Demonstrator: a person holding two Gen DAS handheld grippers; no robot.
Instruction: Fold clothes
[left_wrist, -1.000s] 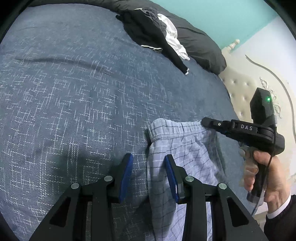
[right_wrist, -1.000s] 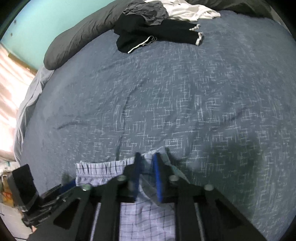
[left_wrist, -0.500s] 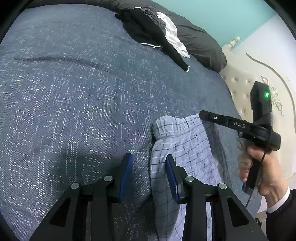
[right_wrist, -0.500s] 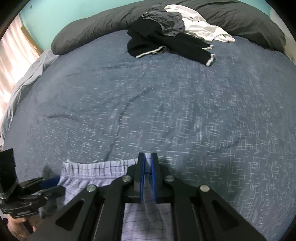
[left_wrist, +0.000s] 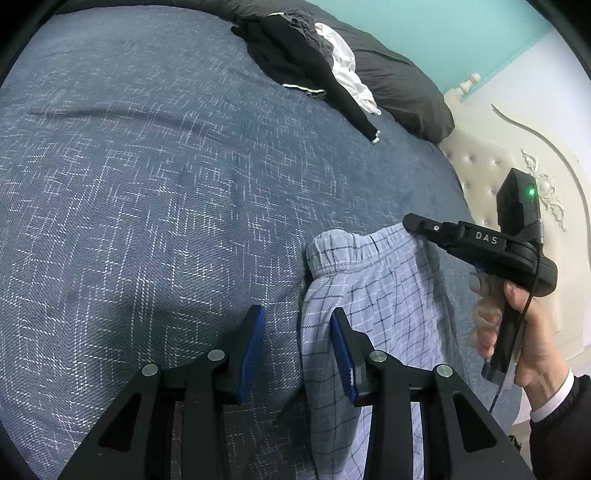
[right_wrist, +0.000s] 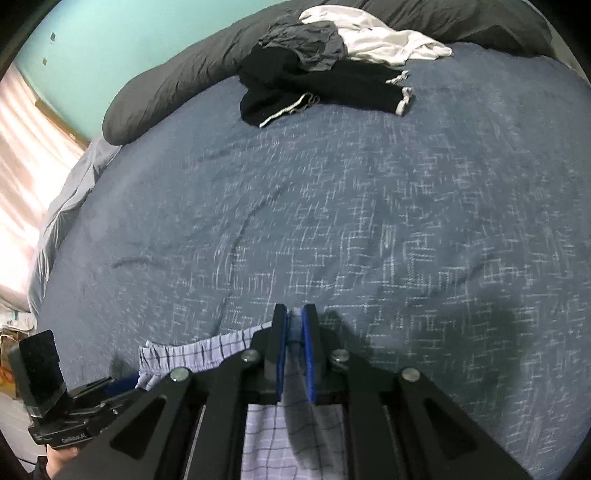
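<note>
Right gripper (right_wrist: 294, 321) newly clamped on shorts (left_wrist: 373, 295)

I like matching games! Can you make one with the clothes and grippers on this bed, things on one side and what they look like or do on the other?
Things:
1. checked shorts
2. black garment
3. left hand-held gripper
4. white garment

Descriptions:
A. jaws apart
B. next to the dark pillow
C. pinched at the waistband by the right hand-held gripper
D. white-trimmed, in the far pile

Pairs: 1-C, 2-D, 3-A, 4-B
</note>
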